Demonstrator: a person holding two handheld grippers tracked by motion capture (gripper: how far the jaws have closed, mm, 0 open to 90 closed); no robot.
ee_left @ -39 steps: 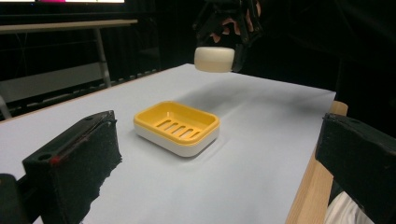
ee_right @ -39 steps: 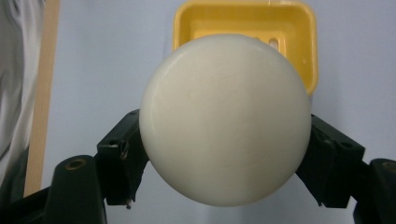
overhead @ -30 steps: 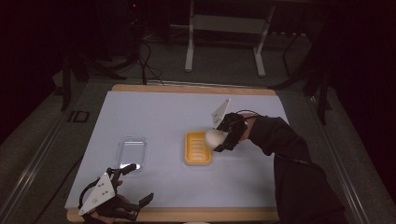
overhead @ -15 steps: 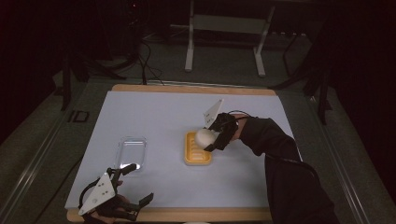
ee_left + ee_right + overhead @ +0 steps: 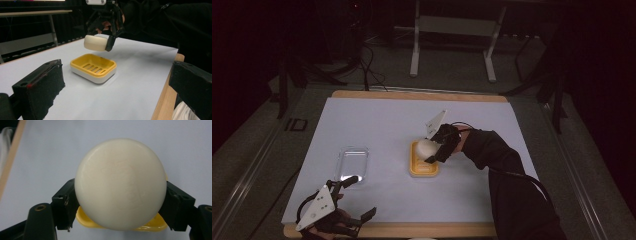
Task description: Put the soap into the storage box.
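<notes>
Cream-white, the rounded bar of soap (image 5: 426, 147) in the high view has slid leftward over the yellow slotted soap dish (image 5: 424, 167) at the worktop's (image 5: 377, 120) centre, so placing looks close. The left gripper view shows it hanging clear above the dish, the left tongs (image 5: 355, 200) apart at seven o'clock. In the right gripper view the right tongs (image 5: 120, 202) are clamped on it.

The room is dark, lit mainly over the table (image 5: 377, 125), whose pale sheet sits on a wooden top showing at the edges. Grey floor (image 5: 452, 70) lies beyond it, with a white metal stand (image 5: 452, 30) and black cables (image 5: 372, 65) trailing nearby.
</notes>
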